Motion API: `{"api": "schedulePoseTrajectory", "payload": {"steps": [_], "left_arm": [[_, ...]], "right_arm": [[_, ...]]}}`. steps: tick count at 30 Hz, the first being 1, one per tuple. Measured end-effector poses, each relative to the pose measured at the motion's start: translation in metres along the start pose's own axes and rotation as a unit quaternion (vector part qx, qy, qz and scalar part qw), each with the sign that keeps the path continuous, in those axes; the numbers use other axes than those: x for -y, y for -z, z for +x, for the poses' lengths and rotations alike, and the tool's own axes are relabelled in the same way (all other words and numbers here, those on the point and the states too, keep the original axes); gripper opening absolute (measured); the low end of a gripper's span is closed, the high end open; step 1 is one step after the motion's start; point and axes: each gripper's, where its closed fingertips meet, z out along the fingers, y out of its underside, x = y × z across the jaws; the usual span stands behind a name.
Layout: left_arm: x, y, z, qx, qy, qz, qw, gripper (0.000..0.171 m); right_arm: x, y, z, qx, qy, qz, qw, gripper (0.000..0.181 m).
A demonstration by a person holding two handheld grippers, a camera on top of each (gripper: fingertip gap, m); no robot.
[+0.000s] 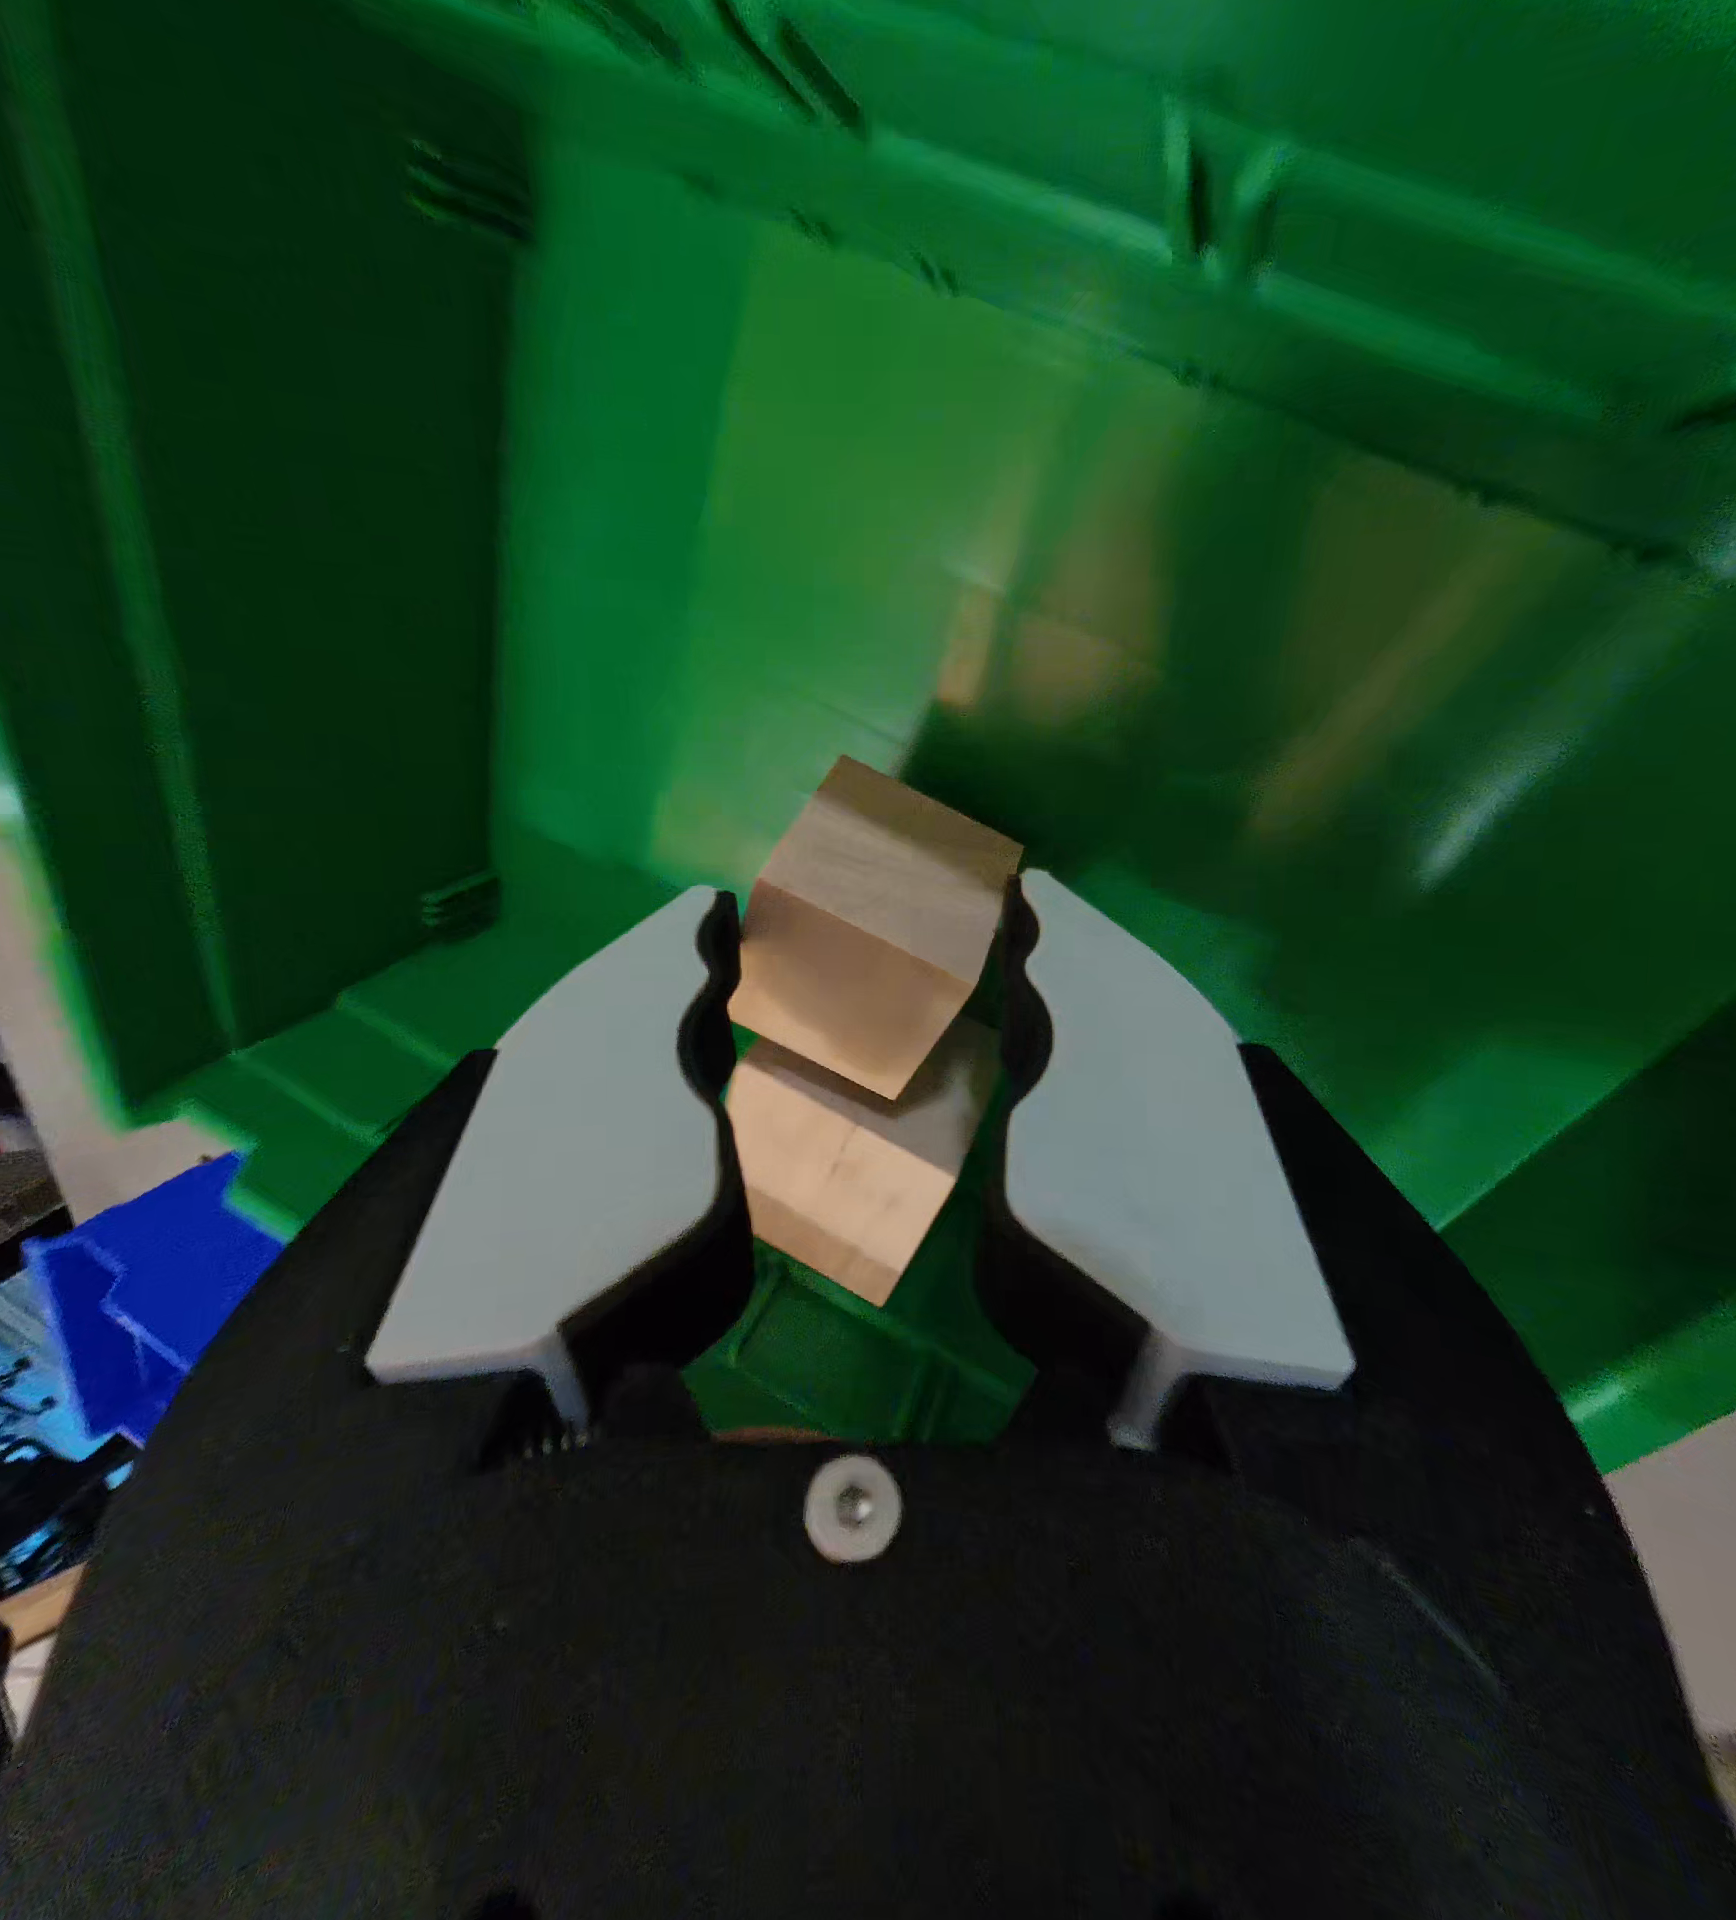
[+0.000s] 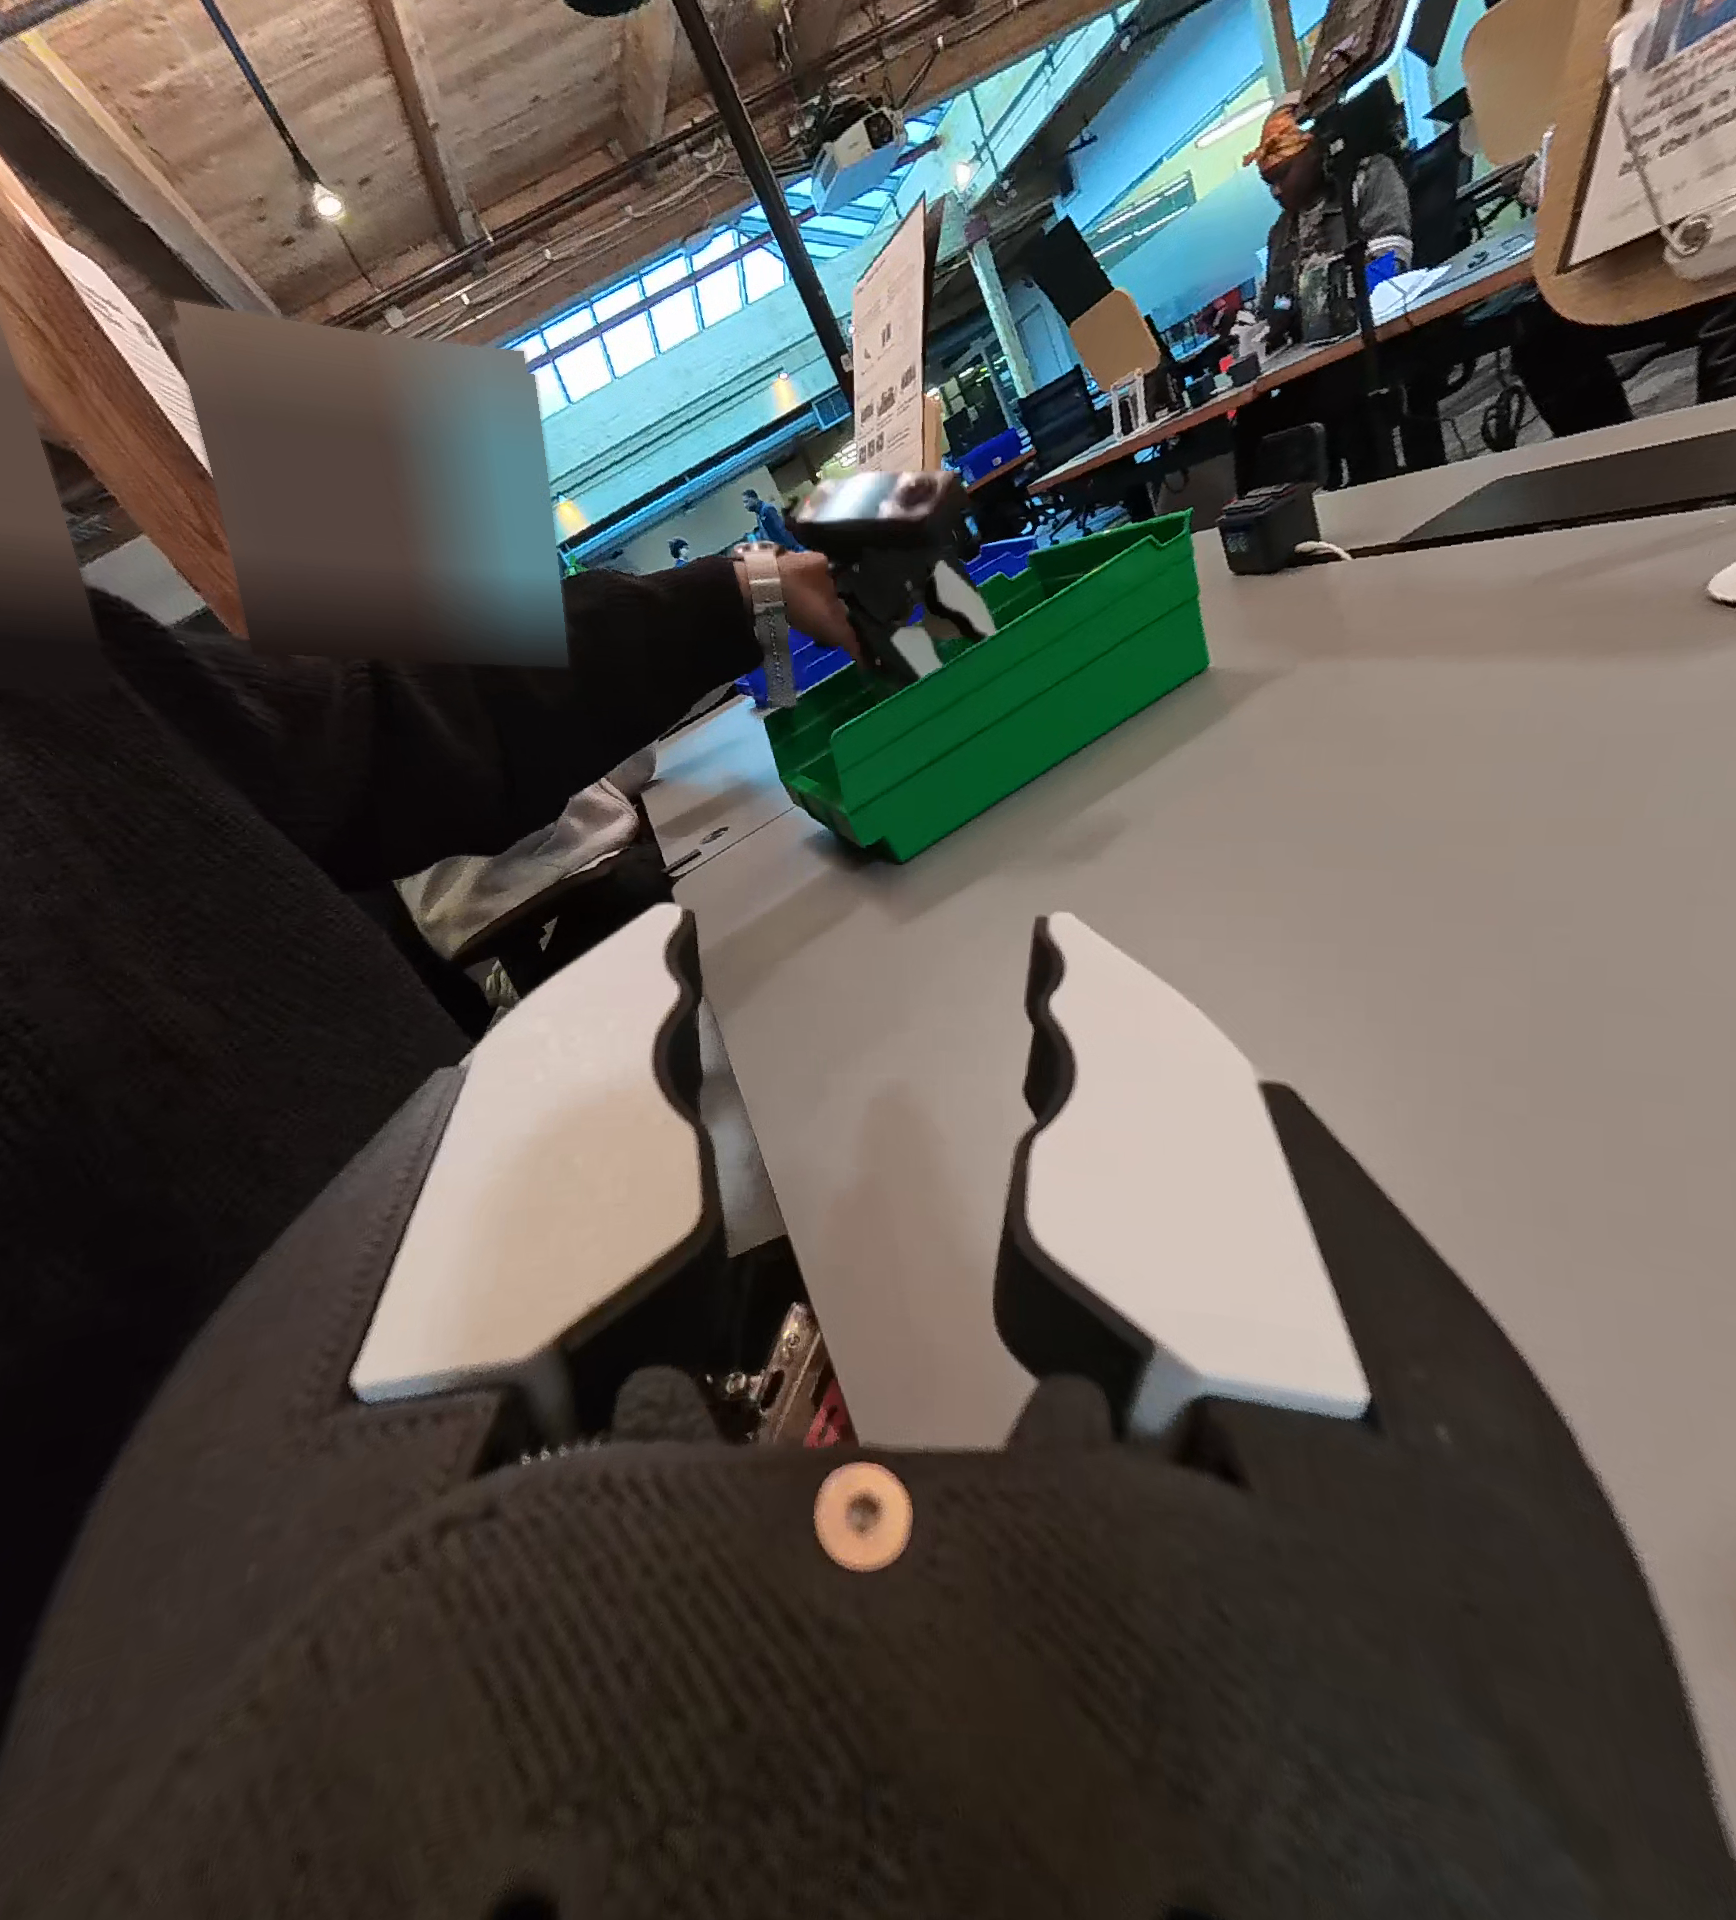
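At the centre of the left wrist view, the left gripper (image 1: 869,935) has its fingers clamped on a pale wooden block (image 1: 869,925), held inside the green bin (image 1: 1363,727). A second wooden block (image 1: 848,1174) sits just below it, touching. The block looks light, rigid and smooth-faced; the flat opposite sides seem the surest hold. Low in the right wrist view, the right gripper (image 2: 859,997) hovers over the grey table (image 2: 1363,883), fingers apart and empty.

Left wrist view: heavy motion blur across the green bin (image 1: 1259,520) ahead of the fingers; glare streaks on its wall. Right wrist view: sharp, daylit through far windows (image 2: 677,312); wide-angle bending at edges.
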Motion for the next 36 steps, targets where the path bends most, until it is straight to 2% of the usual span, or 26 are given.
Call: {"api": "schedulePoseTrajectory", "payload": {"steps": [3,5,8,11,13,16,20,23,26,29,33,36], "left_arm": [[0.027,0.044,-0.02,0.043,0.076,0.121,0.989,0.051],[0.052,0.087,-0.029,0.059,0.134,0.23,0.962,0.051],[0.099,0.16,-0.019,0.034,0.203,0.399,0.893,0.05],[0.15,0.212,0.016,-0.025,0.251,0.51,0.822,0.049],[0.185,0.228,0.049,-0.082,0.281,0.547,0.785,0.049],[0.24,0.233,0.109,-0.194,0.319,0.58,0.724,0.05],[0.305,0.211,0.189,-0.365,0.365,0.572,0.638,0.05],[0.336,0.188,0.235,-0.45,0.377,0.547,0.597,0.049],[0.353,0.172,0.271,-0.5,0.376,0.513,0.587,0.049],[0.359,0.167,0.297,-0.511,0.348,0.497,0.609,0.049],[0.357,0.17,0.304,-0.506,0.308,0.501,0.631,0.049],[0.351,0.164,0.306,-0.509,0.304,0.494,0.636,0.049]], "right_arm": [[0.0,0.0,-0.004,0.007,0.005,-0.003,1.0,0.06],[0.001,0.0,-0.007,0.011,0.008,-0.004,1.0,0.059],[0.002,0.001,-0.005,0.013,0.011,-0.002,1.0,0.056],[0.004,0.002,0.001,0.002,0.013,0.001,1.0,0.057],[0.007,0.003,0.003,-0.003,0.015,0.006,1.0,0.058],[0.013,0.005,0.002,-0.01,0.025,0.016,1.0,0.06],[0.018,0.01,0.002,-0.032,0.067,0.012,0.997,0.064],[0.016,0.015,0.005,-0.057,0.1,0.001,0.993,0.065],[0.008,0.015,0.011,-0.076,0.111,-0.017,0.991,0.065],[-0.004,0.01,0.015,-0.076,0.088,-0.04,0.992,0.066],[-0.024,0.002,0.018,-0.069,0.059,-0.079,0.993,0.064],[-0.03,-0.001,0.019,-0.062,0.052,-0.087,0.993,0.051]]}}
